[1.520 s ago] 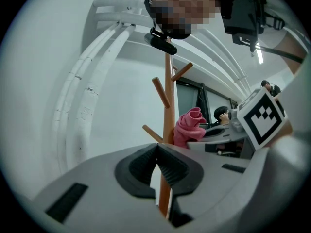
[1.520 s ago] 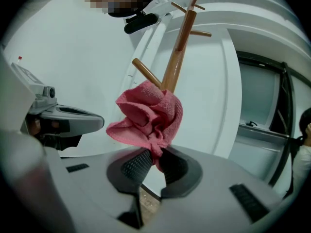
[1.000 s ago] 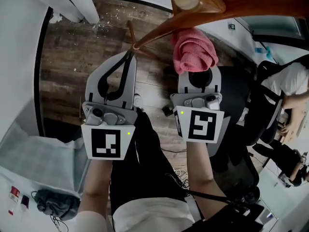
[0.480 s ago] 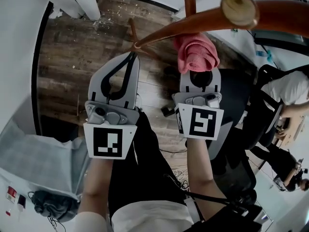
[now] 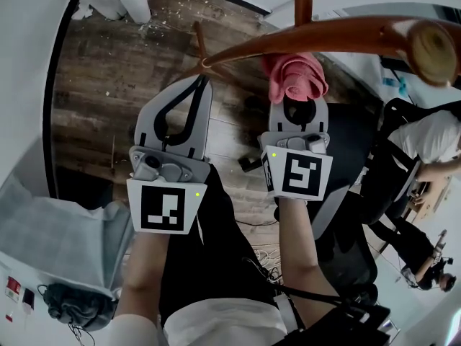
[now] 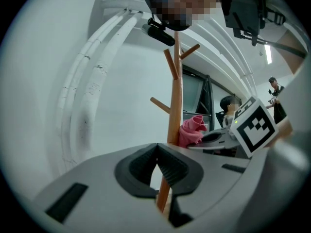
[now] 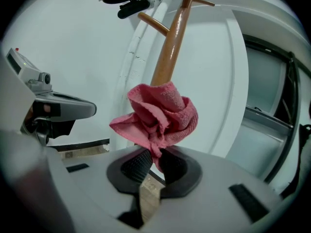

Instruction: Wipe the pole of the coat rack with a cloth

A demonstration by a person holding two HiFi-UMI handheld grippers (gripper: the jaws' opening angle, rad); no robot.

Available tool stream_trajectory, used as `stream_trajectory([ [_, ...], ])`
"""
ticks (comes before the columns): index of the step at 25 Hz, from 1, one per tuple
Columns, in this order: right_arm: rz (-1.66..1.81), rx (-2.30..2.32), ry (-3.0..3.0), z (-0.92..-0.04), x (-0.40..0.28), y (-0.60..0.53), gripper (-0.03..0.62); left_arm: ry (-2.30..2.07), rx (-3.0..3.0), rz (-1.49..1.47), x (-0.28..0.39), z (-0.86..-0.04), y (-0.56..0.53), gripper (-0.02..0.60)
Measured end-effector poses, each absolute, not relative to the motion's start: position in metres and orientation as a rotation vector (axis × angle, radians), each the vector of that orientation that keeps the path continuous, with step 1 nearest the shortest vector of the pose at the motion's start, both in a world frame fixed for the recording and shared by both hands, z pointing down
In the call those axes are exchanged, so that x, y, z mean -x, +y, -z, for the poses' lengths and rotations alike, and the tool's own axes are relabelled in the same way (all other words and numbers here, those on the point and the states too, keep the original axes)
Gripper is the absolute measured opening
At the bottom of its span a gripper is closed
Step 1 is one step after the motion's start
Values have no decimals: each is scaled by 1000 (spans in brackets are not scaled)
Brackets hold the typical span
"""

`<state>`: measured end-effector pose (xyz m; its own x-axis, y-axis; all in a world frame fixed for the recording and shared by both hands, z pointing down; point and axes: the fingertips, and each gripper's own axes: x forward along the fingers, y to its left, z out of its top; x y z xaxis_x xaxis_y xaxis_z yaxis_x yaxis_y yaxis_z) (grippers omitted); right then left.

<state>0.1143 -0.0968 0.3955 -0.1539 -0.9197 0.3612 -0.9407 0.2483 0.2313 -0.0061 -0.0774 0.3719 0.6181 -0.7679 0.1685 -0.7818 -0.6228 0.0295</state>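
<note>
Coat-rack pole of glossy brown wood is now seen stretching across the top of the head view. Its rounded end, shown at top centre a second ago, is displaced to the far right. Over that second the crumpled pink terry cloth is kept against the pole and appears smaller in the picture. From this a wiping stroke along the pole is judged to be under way, though part of the shift may be owed to head movement.

The cloth is pinched between the closed jaws of the right hand-held gripper and is pressed to the pole's side. The jaws of the left hand-held gripper are brought together on nothing, with the pole just beyond their tips.

One pole, one cloth and two hand-held grippers are counted. Three side pegs are made out on the pole in the left gripper view.
</note>
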Motion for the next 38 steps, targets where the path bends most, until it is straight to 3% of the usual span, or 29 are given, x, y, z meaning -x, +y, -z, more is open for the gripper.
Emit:
stream_trajectory([
  [38,-152,-1638,-1989,-482,-102,-87,49,-1283,-2722,-289,29,-426,-68,14],
])
